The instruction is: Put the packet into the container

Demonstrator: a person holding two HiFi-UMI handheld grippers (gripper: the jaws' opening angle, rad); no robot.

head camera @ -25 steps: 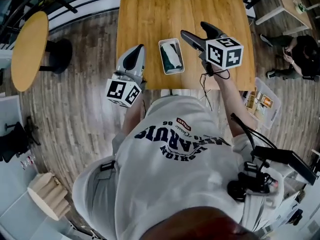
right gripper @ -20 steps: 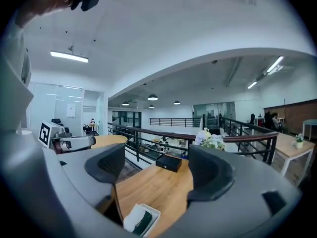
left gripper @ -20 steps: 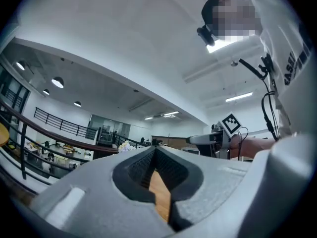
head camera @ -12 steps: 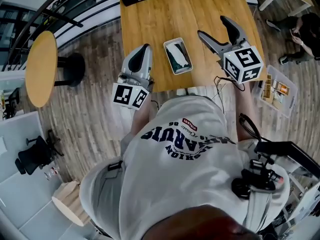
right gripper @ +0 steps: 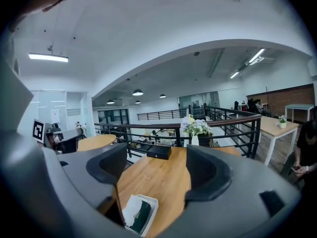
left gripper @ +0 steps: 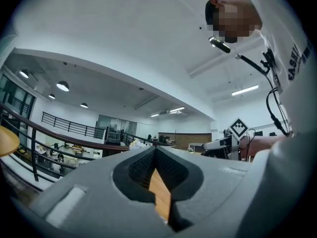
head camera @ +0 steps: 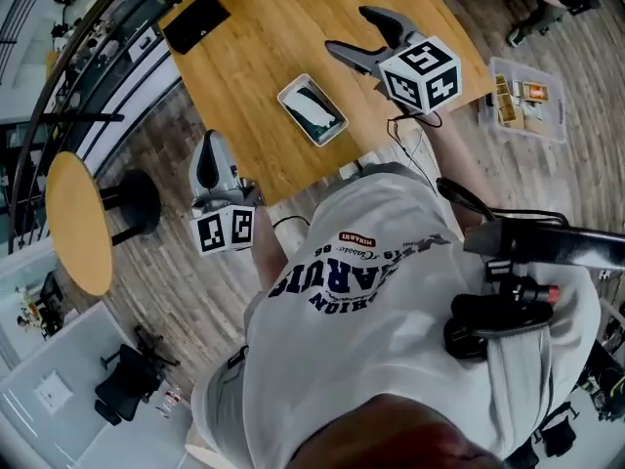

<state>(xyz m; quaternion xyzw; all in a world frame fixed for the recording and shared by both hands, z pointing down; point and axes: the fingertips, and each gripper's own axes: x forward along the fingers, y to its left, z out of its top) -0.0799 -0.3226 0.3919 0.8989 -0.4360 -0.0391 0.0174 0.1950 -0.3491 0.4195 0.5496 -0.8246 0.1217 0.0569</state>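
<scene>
Head view, far left: round yellow table (head camera: 76, 225) on the plank floor, well apart from the worktop (head camera: 264, 47). The left tongs (head camera: 208, 143) are held off the worktop's near-left edge, over the floor, with their marker cube (head camera: 225, 231) toward the person. Left gripper view: left tongs pressed together at the tip, nothing pinched. A strip of worktop shows through the gap behind the tip.

Centre: a white container (head camera: 289, 93) lies on the worktop close to its near edge, between the two tongs and touching neither. The packet (head camera: 314, 109), dark green and white, lies inside the container. A black box (head camera: 195, 20) sits toward the worktop's far-left corner, well apart from the container.

Right: the right tongs (head camera: 349, 29) hover over the worktop just right of the container, spread wide. They have just been narrowing a little, and nothing stands between them. Right gripper view: the container with the packet sits low, under the left jaw. The black box lies farther along, and a vase of flowers (right gripper: 197, 129) stands beyond it by the railing. Far right in the head view: a clear bin (head camera: 527, 101) on the floor.
</scene>
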